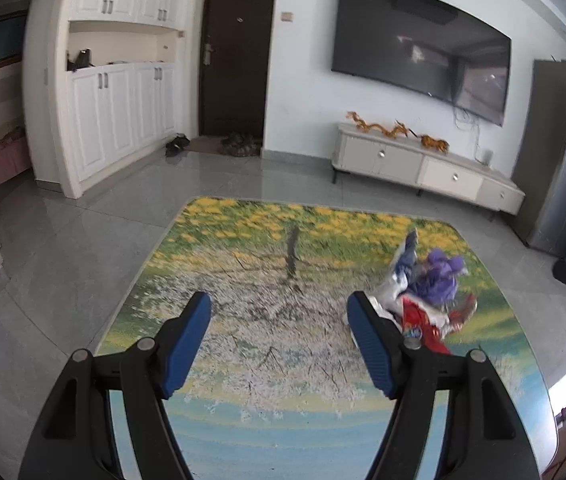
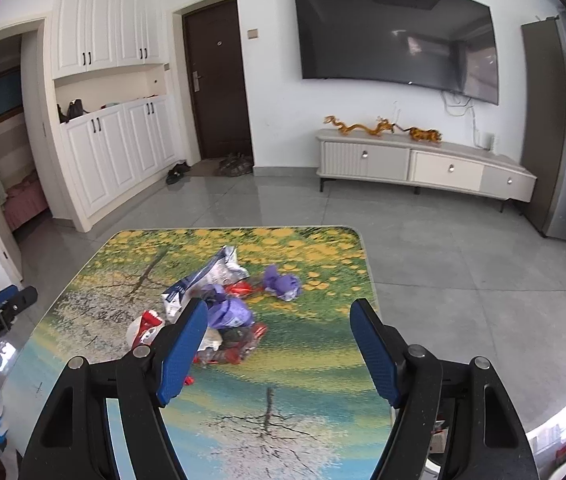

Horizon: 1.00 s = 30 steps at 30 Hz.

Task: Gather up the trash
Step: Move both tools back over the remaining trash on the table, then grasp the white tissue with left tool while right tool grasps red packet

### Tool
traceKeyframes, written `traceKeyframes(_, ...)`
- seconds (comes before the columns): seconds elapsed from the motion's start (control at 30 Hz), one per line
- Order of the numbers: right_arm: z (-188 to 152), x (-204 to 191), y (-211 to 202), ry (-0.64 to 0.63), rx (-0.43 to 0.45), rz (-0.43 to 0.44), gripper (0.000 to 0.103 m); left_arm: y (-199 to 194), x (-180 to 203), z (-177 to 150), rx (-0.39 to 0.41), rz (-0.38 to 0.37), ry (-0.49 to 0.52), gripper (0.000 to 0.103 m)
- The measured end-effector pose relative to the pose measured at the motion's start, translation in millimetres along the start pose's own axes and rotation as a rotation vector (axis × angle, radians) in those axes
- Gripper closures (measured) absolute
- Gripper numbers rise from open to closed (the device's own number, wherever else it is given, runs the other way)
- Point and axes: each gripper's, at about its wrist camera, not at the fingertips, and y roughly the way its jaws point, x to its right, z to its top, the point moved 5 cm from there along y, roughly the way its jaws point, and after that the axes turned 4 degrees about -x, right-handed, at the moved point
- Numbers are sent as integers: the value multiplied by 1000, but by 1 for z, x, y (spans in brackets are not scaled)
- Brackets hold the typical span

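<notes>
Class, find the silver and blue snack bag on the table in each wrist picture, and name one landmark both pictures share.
Left wrist: the silver and blue snack bag lies right of centre, at the pile's far end, beyond the right fingertip.
Right wrist: the bag lies left of centre, at the pile's far-left end, beyond the left fingertip.
Shared landmark: the wall-mounted television.

Daylight fills the room, bright and even — strongest low at the right, where both views blow out white. The television (image 2: 399,34) mirrors a window as pale glare. Beyond the left jaws the wrappers (image 1: 429,288) smear with motion blur. Fisheye bends the walls — black vignetted corners.
</notes>
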Motion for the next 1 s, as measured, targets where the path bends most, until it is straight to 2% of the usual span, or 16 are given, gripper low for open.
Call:
traceKeyframes(0.13, -7, -5, 17, -10, -39, 61, 32, 23, 14, -8, -78, -76, 36, 37)
traceKeyframes(0.2, -11, -8, 25, -12, -59, 101, 38, 38, 24, -12, -129, -114, 49, 47)
traceKeyframes(0.27, -14, -11, 33, -14, -80, 151, 45, 54, 33, -15, -174, -149, 53, 50)
traceKeyframes(0.4, -19, -19, 48, -44, -115, 219, 58, 78, 45, -14, -240, -217, 51, 51)
traceKeyframes(0.47, -21, -22, 55, -57, -127, 245, 59, 91, 52, -12, -271, -246, 56, 51)
traceKeyframes(0.67, -29, -20, 79, -57, -168, 270, 61, 126, 64, -15, -367, -265, 61, 51)
traceKeyframes(0.93, -37, 4, 115, 35, -228, 277, 61, 149, 69, -20, -412, -263, 50, 52)
traceKeyframes(0.97, -38, 4, 119, 39, -234, 286, 61, 150, 70, -20, -410, -265, 50, 56)
traceKeyframes(1.0, -38, 4, 123, 44, -240, 296, 61, 151, 70, -19, -410, -267, 48, 64)
